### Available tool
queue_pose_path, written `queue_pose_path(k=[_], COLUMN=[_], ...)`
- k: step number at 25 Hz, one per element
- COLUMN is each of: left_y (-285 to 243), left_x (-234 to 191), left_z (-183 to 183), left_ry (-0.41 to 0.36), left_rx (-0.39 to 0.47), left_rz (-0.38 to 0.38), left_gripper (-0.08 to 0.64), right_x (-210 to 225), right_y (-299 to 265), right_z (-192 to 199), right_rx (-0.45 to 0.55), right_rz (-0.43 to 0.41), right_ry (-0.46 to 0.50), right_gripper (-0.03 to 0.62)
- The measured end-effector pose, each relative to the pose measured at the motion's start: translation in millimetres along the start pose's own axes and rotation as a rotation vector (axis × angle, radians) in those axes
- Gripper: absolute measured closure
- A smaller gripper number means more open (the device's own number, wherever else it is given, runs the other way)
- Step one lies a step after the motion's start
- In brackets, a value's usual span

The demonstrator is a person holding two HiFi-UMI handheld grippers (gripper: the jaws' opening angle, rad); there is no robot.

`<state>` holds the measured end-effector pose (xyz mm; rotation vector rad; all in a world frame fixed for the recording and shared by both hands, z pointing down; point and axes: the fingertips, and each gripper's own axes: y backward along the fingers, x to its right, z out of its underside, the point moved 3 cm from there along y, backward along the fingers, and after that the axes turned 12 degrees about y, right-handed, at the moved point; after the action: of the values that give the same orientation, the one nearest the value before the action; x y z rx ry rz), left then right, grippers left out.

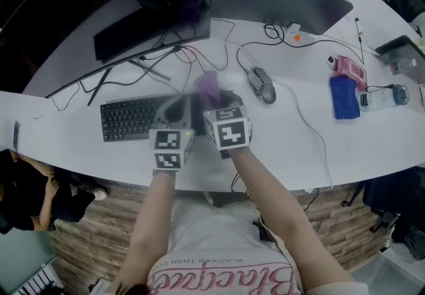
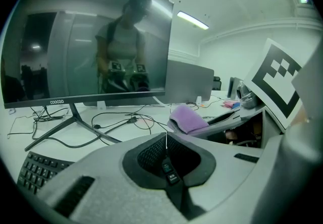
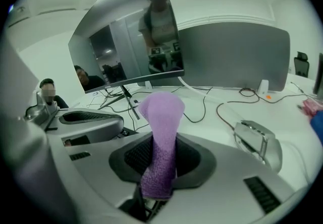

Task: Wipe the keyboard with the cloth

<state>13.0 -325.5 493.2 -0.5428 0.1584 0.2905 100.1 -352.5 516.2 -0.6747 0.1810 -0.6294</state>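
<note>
A black keyboard [image 1: 129, 117] lies on the white desk in front of the monitor; the grippers cover its right part. A purple cloth [image 1: 208, 84] stands up out of my right gripper [image 1: 214, 98], which is shut on it. The right gripper view shows the cloth [image 3: 161, 137] pinched between the jaws of the right gripper [image 3: 160, 167] and rising above them. My left gripper [image 1: 174, 109] hangs just left of the right one, over the keyboard. In its own view the left gripper [image 2: 166, 140] is shut with nothing between its jaws, and keyboard keys [image 2: 38, 170] show at lower left.
A dark monitor [image 1: 133, 1] on a stand and loose cables [image 1: 179, 54] sit behind the keyboard. A mouse [image 1: 262, 84] lies right of the grippers. Farther right are a blue cloth [image 1: 344, 96], a pink item [image 1: 350, 69] and a bottle [image 1: 385, 96]. A person [image 1: 20, 187] sits at left.
</note>
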Motion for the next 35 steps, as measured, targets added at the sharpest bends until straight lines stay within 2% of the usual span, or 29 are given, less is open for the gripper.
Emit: queue_pose_path(k=[15, 23, 29, 35], left_y=[-8, 5, 23, 48], left_x=[33, 33, 28, 14], left_z=[0, 1, -3, -9], left_ry=[-0.026, -0.029, -0.014, -0.016], left_rx=[-0.002, 0.000, 0.024, 0.059], left_rz=[0.034, 0.058, 0.071, 0.076], left_gripper=[0.552, 0.552, 0.552, 0.552], right_x=[50, 65, 68, 45], right_y=[26, 42, 71, 101], right_z=[16, 25, 26, 15], right_rx=[-0.025, -0.052, -0.007, 0.062], right_rz=[0.084, 0.182, 0.234, 0.223], right_ry=[0.081, 0.181, 0.175, 0.117], right_gripper=[0.503, 0.503, 0.503, 0.503])
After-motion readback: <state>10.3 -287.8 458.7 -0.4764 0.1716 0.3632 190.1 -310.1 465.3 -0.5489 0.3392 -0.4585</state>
